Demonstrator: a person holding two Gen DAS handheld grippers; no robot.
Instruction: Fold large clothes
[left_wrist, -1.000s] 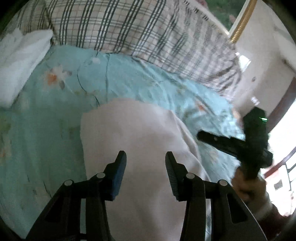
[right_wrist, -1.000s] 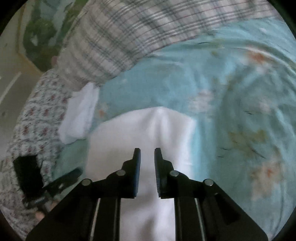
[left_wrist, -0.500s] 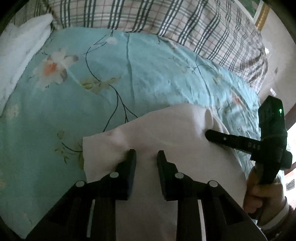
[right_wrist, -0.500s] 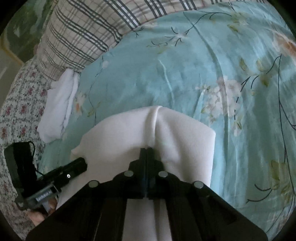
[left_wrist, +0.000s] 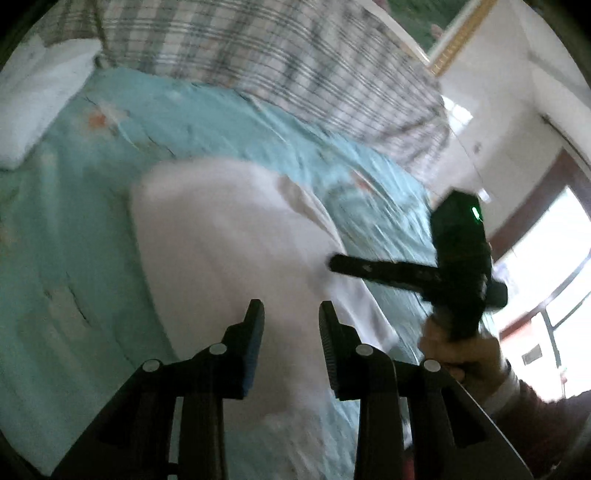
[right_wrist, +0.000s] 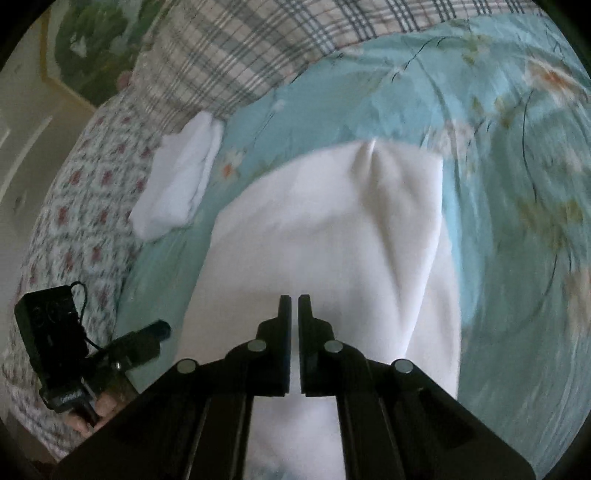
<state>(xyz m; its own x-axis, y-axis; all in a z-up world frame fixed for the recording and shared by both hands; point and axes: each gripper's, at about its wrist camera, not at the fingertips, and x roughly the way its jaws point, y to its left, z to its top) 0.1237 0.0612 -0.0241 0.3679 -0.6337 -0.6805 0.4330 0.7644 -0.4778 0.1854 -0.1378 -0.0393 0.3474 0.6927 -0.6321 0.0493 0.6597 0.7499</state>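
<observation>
White garment (right_wrist: 325, 236) blurred; right gripper (right_wrist: 294, 301) grip unclear w/ fabric.

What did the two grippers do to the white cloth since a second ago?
The right gripper shut. The left gripper narrowed, and now its jaws are opening again, apart over the white garment. The garment's pinched fold slid back toward the grippers. The small folded white cloth stayed put.

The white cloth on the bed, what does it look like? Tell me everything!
The white cloth is plain, soft-looking fabric lying on the teal flowered bedsheet. Its far edge is roughly straight, with a small pinched crease in the middle. It stretches back under both grippers. The right gripper is shut over it; whether it pinches fabric cannot be told. Blur hides finer detail.
</observation>
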